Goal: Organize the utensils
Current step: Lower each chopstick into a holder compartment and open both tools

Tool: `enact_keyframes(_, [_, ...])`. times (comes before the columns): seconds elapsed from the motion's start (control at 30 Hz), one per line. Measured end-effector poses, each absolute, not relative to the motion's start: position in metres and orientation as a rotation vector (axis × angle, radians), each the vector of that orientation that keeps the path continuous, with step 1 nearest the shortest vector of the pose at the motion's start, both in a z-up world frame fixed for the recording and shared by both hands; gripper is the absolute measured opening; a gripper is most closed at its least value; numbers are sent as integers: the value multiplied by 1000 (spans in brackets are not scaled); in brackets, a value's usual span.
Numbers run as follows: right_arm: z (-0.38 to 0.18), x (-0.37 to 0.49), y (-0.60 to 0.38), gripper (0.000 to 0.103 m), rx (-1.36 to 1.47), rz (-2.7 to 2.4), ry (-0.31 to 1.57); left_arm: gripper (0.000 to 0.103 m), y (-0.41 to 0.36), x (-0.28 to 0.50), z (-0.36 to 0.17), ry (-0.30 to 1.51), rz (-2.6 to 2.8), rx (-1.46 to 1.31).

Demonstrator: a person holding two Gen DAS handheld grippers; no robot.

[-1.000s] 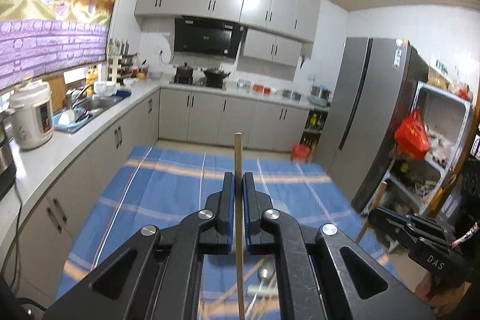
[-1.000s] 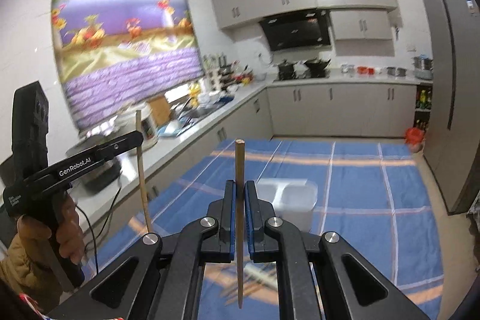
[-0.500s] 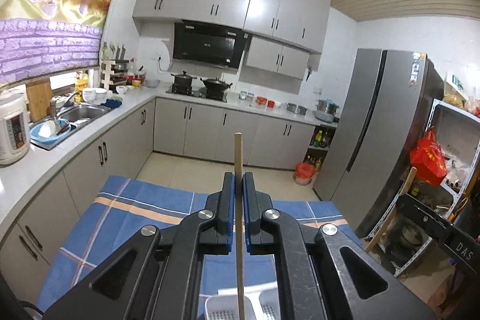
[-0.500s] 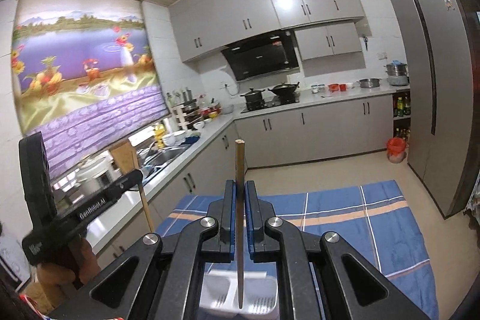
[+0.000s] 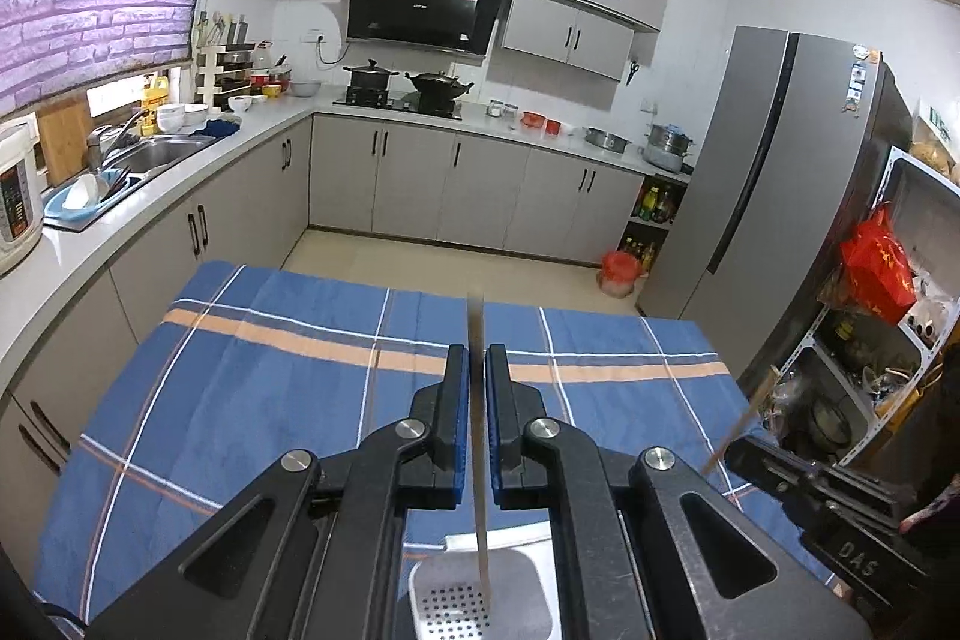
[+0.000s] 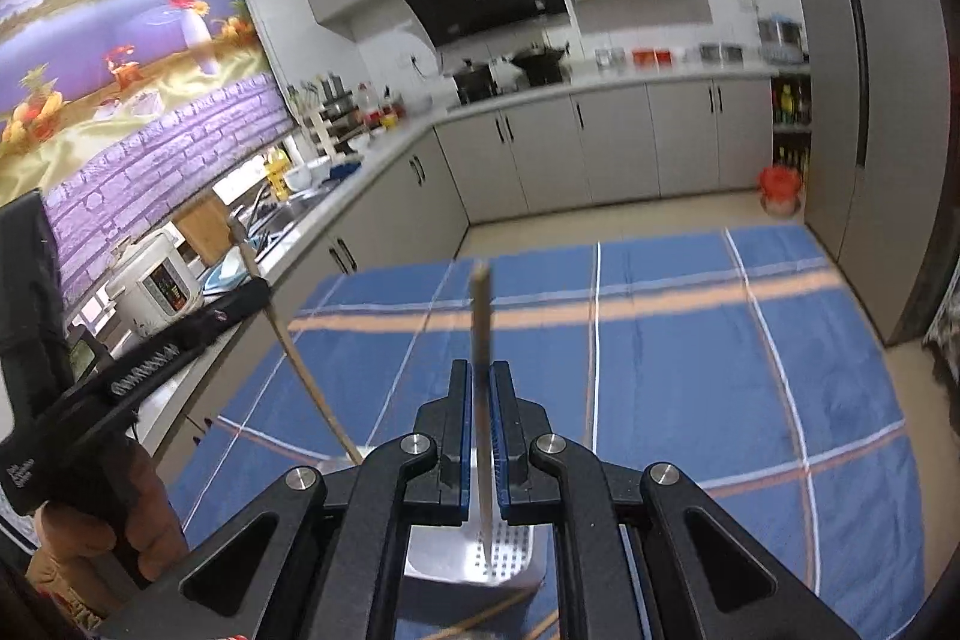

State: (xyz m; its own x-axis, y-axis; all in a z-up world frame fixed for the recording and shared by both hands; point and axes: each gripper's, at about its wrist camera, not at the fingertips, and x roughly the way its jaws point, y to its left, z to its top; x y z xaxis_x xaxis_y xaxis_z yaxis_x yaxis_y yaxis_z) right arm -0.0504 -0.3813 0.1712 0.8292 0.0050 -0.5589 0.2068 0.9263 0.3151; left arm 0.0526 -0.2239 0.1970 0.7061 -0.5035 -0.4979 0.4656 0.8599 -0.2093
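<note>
My left gripper (image 5: 477, 358) is shut on a wooden chopstick (image 5: 478, 460) that stands upright between its blue pads. Its lower end hangs over a white perforated utensil holder (image 5: 516, 604) on the blue plaid tablecloth (image 5: 270, 388). My right gripper (image 6: 478, 370) is shut on a second chopstick (image 6: 480, 316), whose lower end also points into the holder (image 6: 516, 550). In the right wrist view the left gripper (image 6: 261, 289) sits to the left in a person's hand, its chopstick (image 6: 300, 358) slanting down toward the holder. In the left wrist view the right gripper (image 5: 735, 451) is at the lower right.
Loose chopsticks (image 6: 486, 619) lie on the cloth just in front of the holder. A kitchen counter with a rice cooker (image 5: 18, 196) and a sink (image 5: 150, 154) runs along the left. A grey fridge (image 5: 780, 190) and a cluttered shelf with a red bag (image 5: 876, 268) stand at the right.
Both grippers have travelled across the table and come down with their chopsticks. The white holder, ahead of the right gripper before, now lies directly under both.
</note>
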Motion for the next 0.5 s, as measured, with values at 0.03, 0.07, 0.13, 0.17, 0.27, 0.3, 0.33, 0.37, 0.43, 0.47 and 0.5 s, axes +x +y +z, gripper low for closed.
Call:
enact_keyframes(0.03, [166, -52, -382, 7, 382, -113, 602, 5, -221, 50, 196, 576, -537, -68])
enact_keyframes(0.07, [161, -53, -383, 9, 389, -113, 620, 5, -218, 48, 195, 580, -536, -68])
enact_keyframes(0.13, [149, -55, -382, 17, 400, -116, 658, 5, -210, 45, 194, 589, -531, -76])
enact_keyframes(0.17, [142, -57, -381, 21, 401, -118, 680, 5, -204, 42, 193, 593, -527, -83])
enact_keyframes(0.27, [117, -59, -378, 21, 399, -123, 743, 6, -191, 34, 191, 603, -512, -103])
enact_keyframes(0.3, [109, -58, -378, 21, 400, -125, 767, 6, -186, 31, 189, 611, -505, -111])
enact_keyframes(0.33, [100, -58, -377, 21, 407, -127, 791, 6, -181, 30, 187, 622, -497, -120])
enact_keyframes(0.37, [92, -57, -377, 19, 421, -126, 810, 6, -176, 29, 184, 634, -489, -129])
enact_keyframes(0.43, [84, -59, -380, 13, 455, -132, 830, 6, -168, 27, 181, 652, -478, -140])
enact_keyframes(0.47, [84, -61, -382, 12, 469, -141, 827, 6, -164, 26, 179, 661, -471, -145])
enact_keyframes(0.5, [84, -63, -382, 11, 478, -148, 832, 6, -160, 25, 177, 668, -463, -150])
